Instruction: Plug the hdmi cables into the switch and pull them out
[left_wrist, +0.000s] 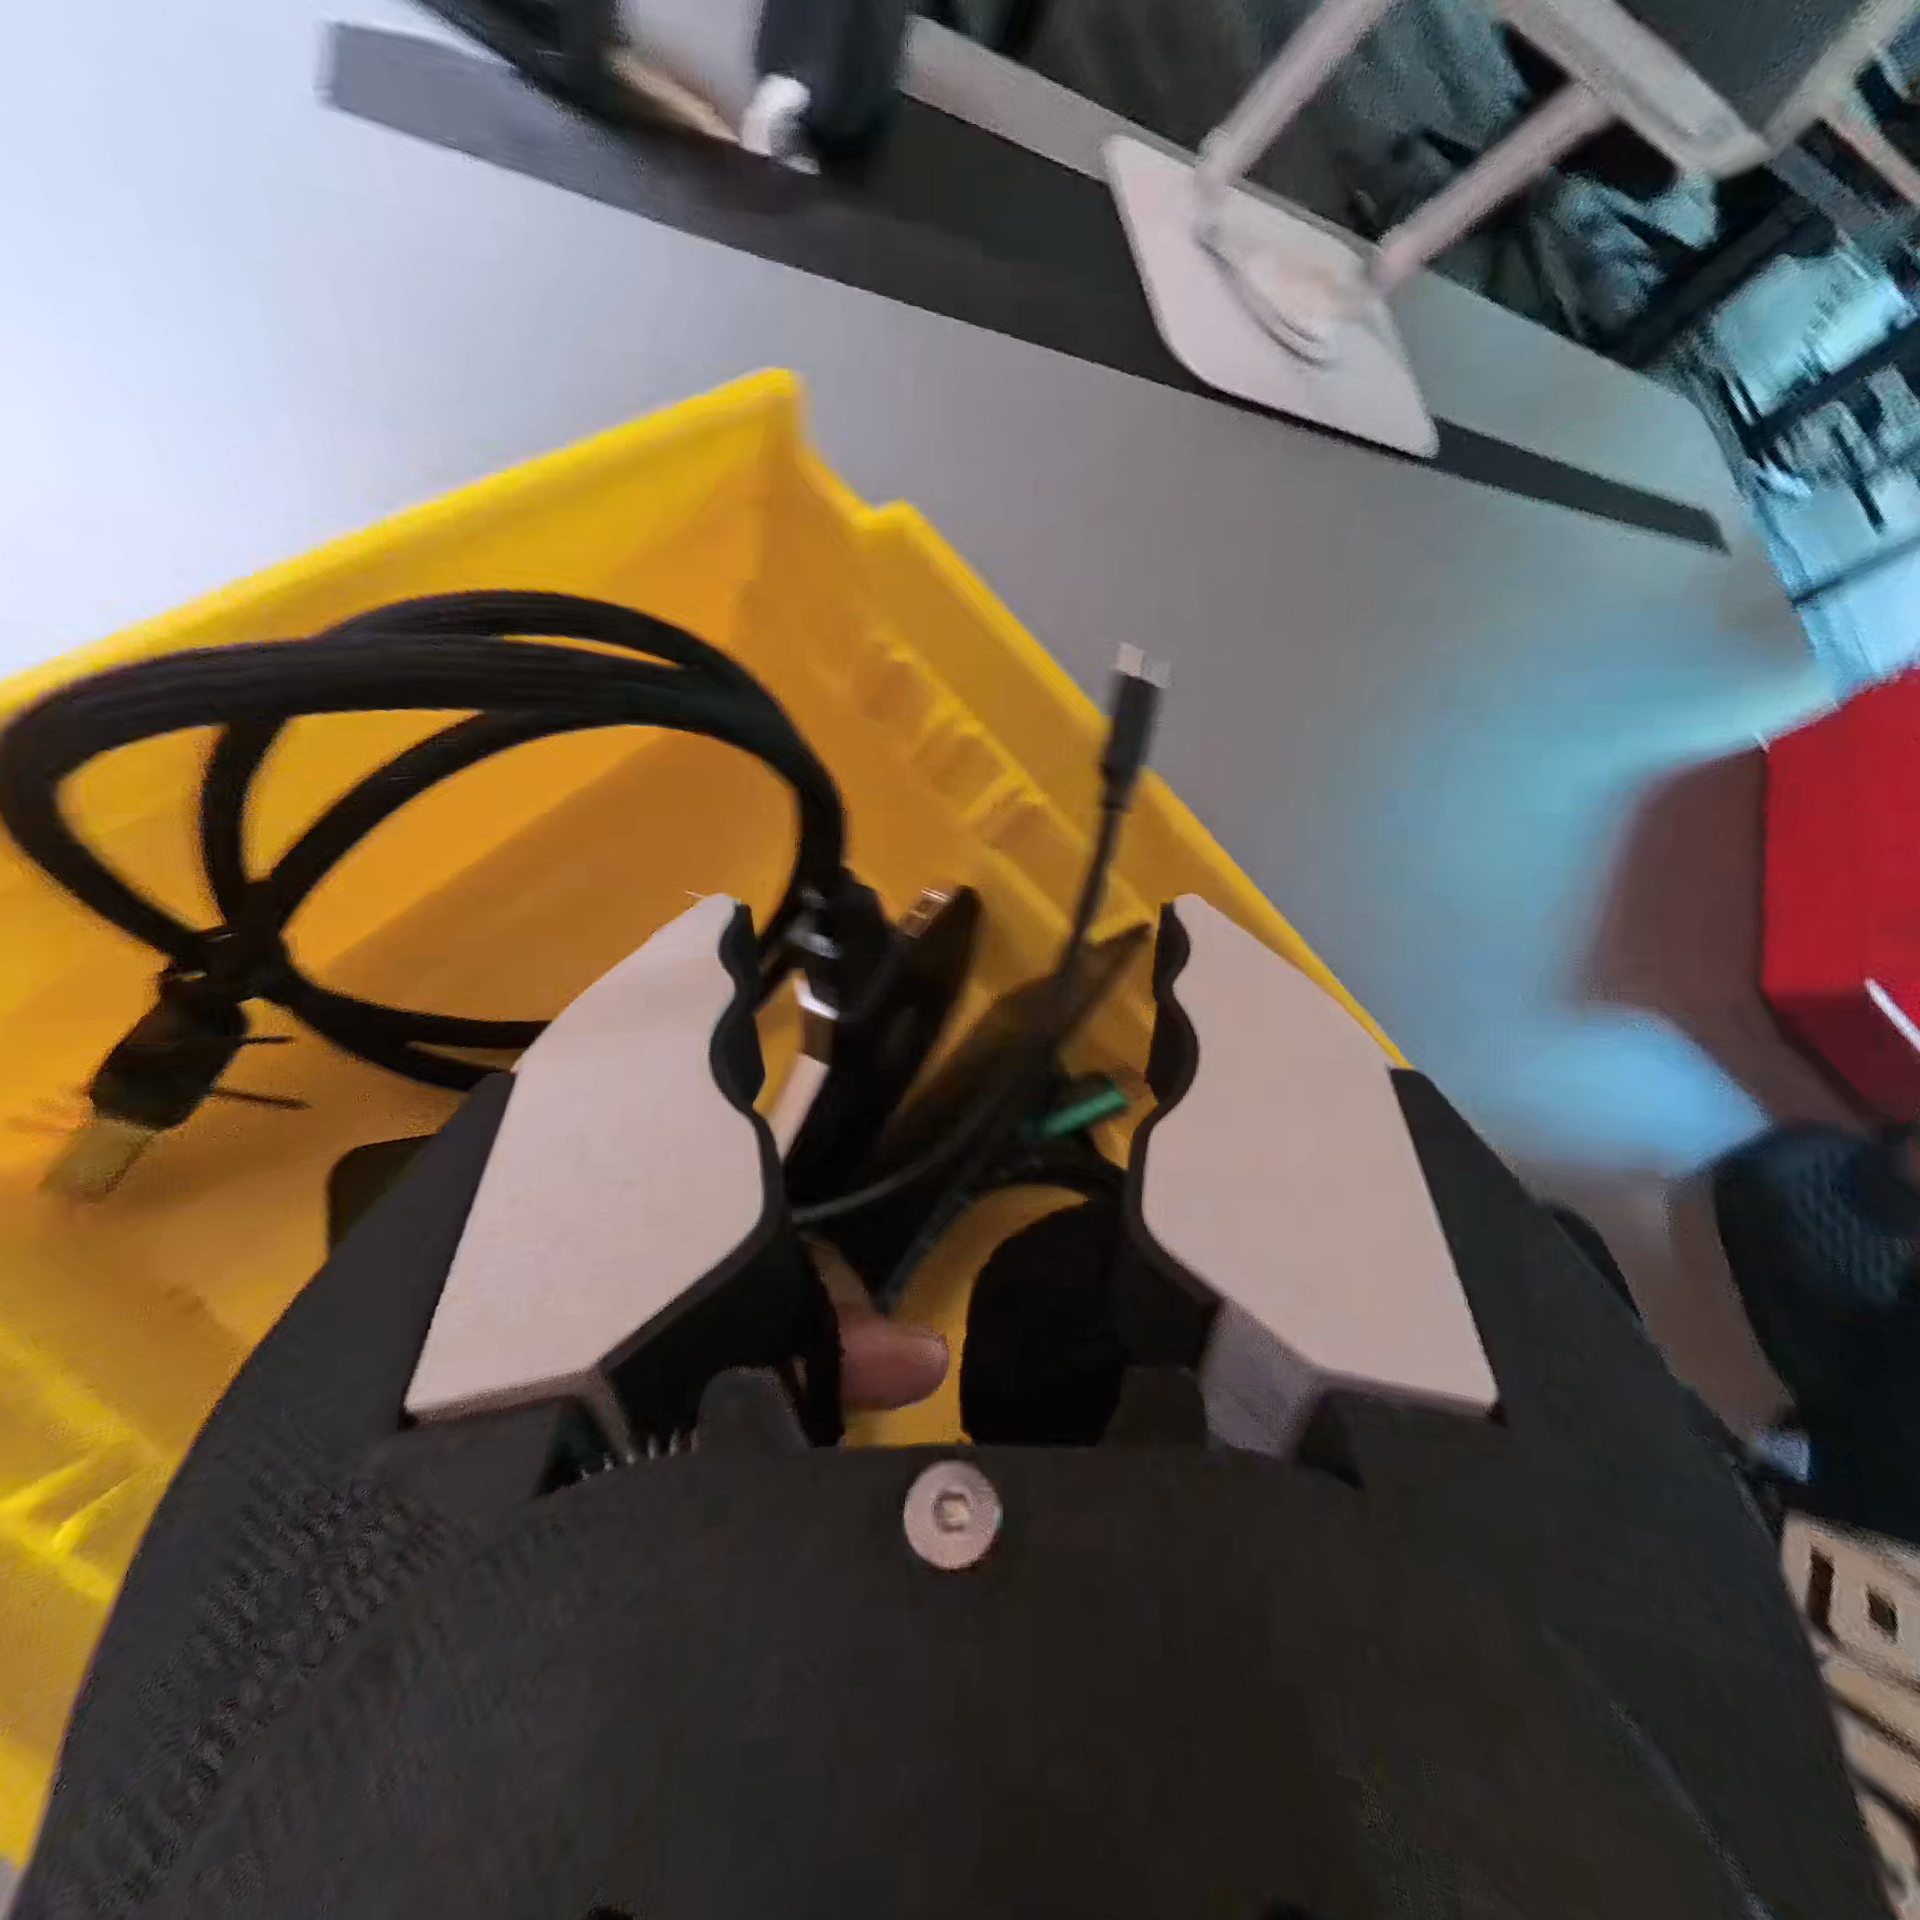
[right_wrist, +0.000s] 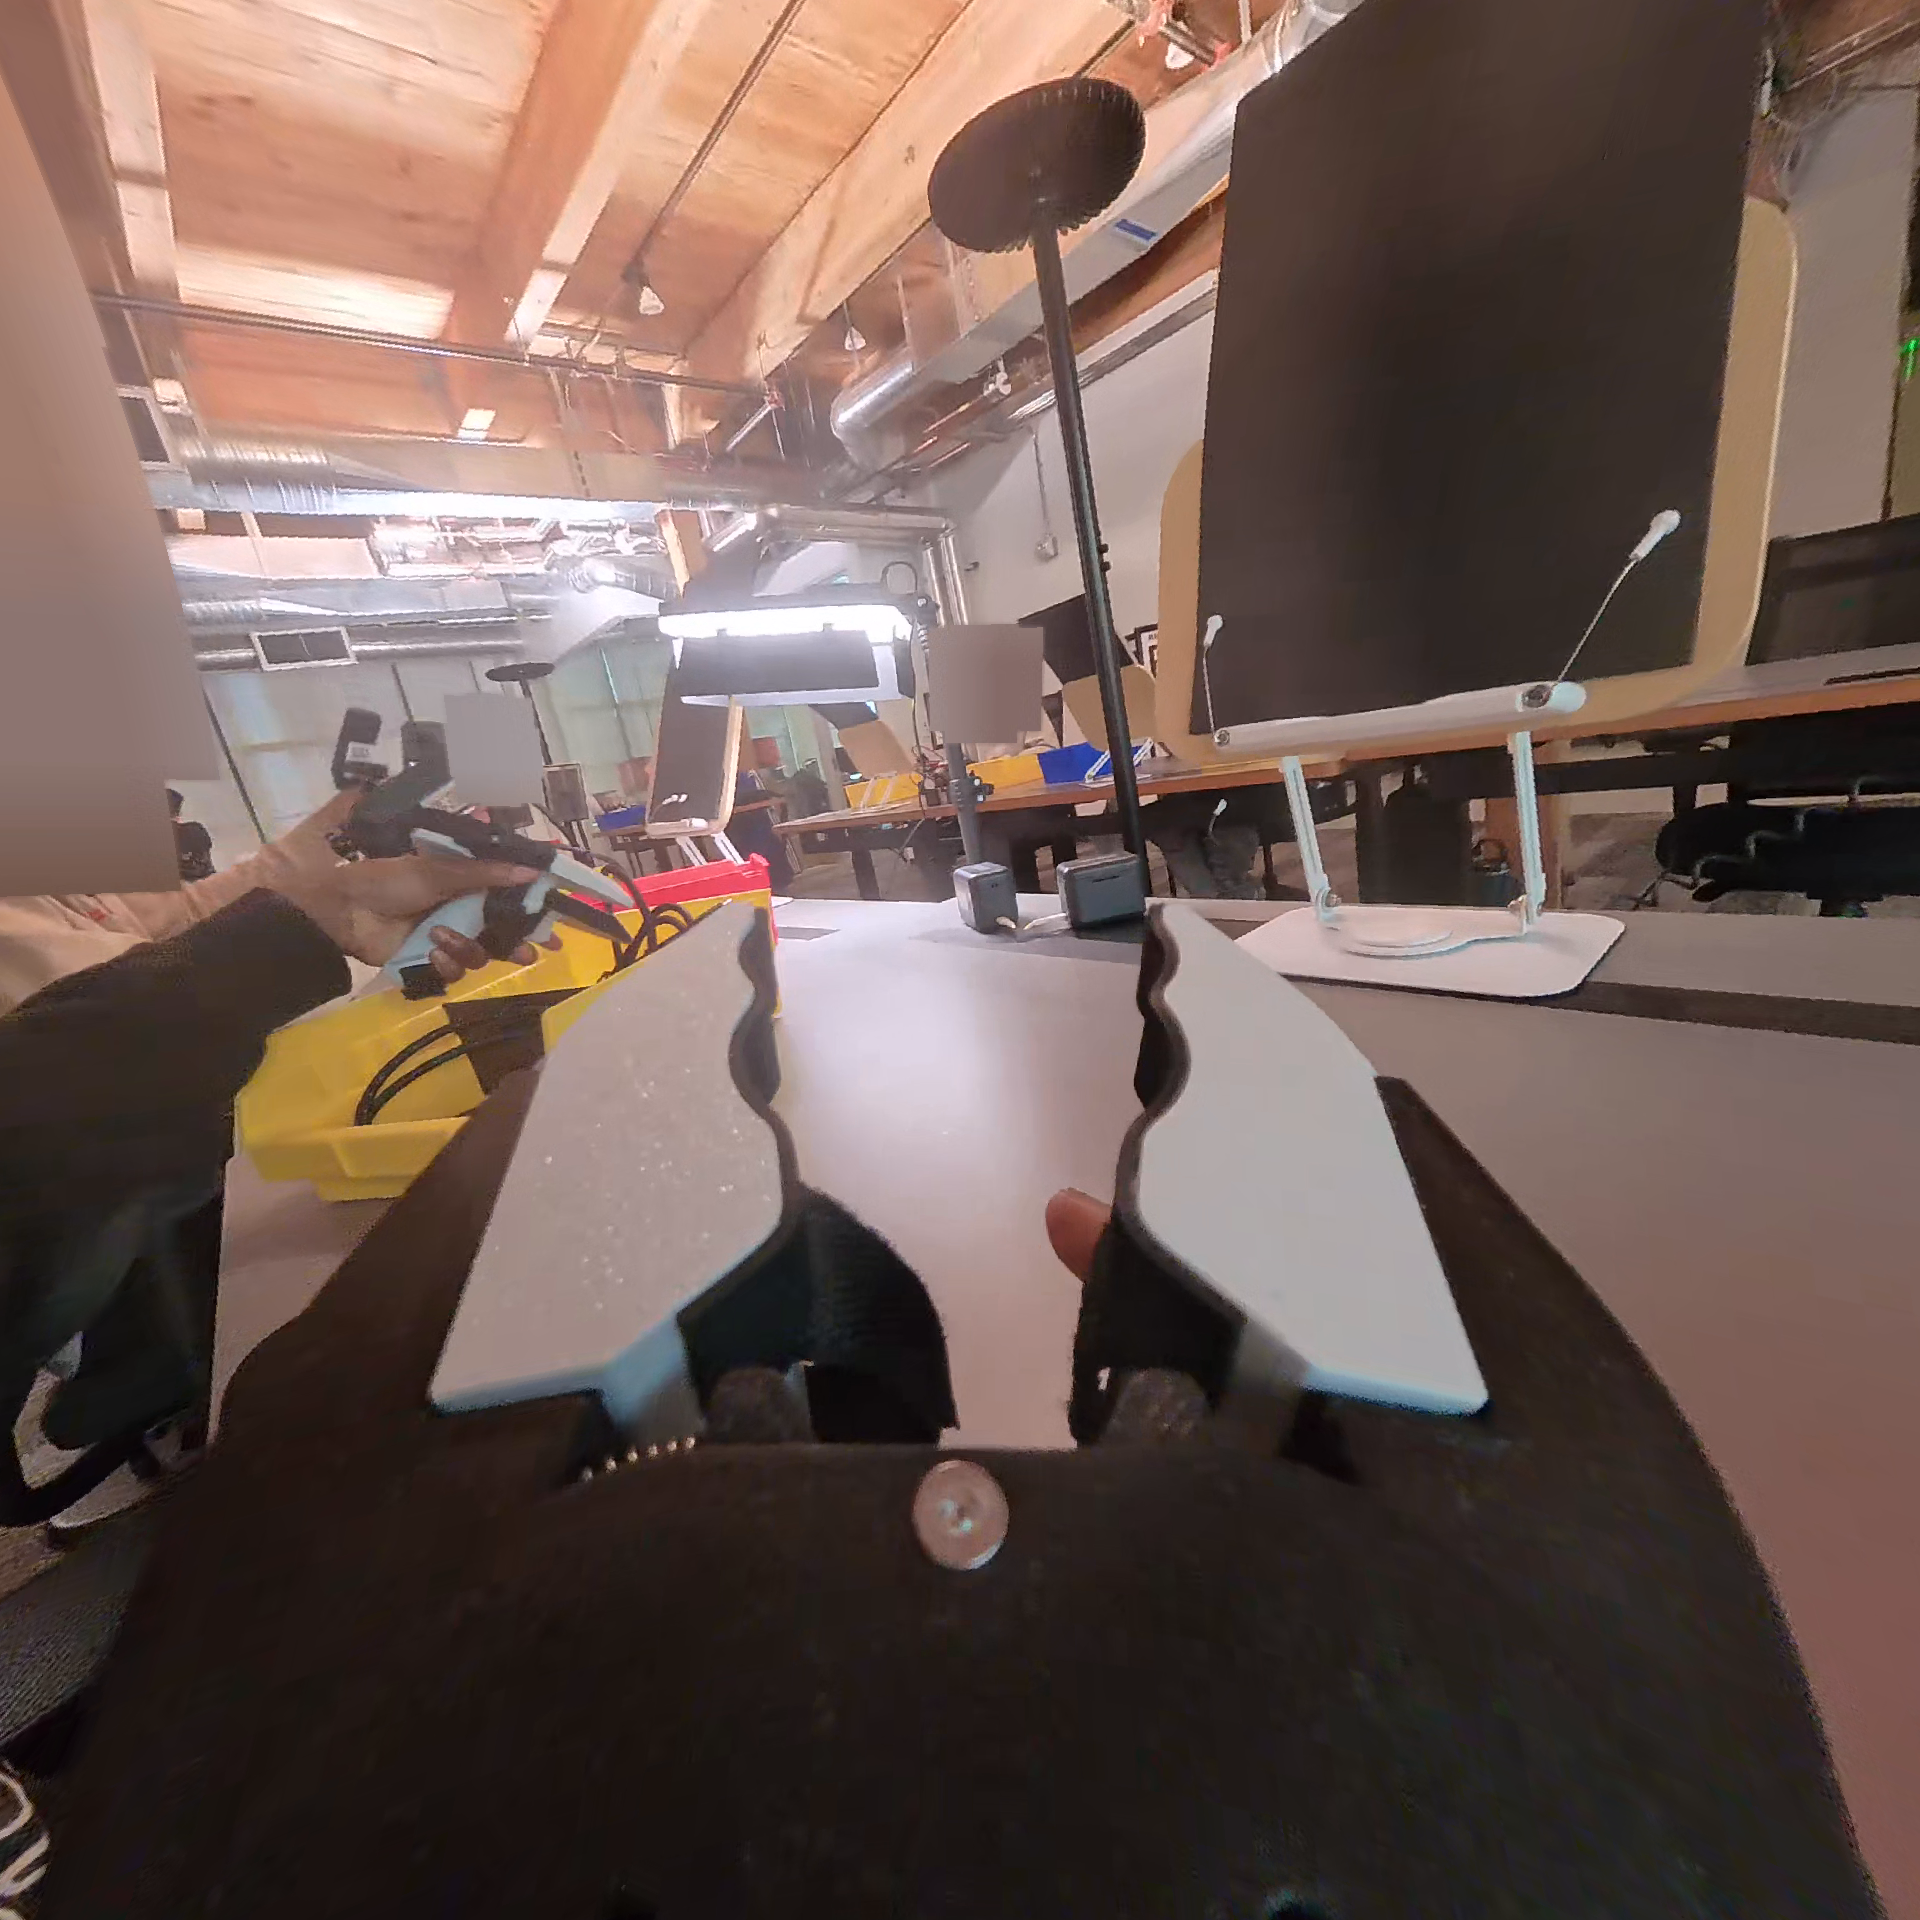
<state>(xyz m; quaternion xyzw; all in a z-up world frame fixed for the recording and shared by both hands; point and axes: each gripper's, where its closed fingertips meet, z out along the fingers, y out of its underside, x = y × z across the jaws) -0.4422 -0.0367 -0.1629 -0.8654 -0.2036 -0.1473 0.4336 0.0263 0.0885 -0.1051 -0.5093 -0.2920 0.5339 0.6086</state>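
Both grippers gape empty: left gripper over cables in yellow bin, right gripper above table.

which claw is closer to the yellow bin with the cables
Left. The left claw hangs open right over the yellow bin and its black cables. The right claw is open over bare table, the bin off to its left.
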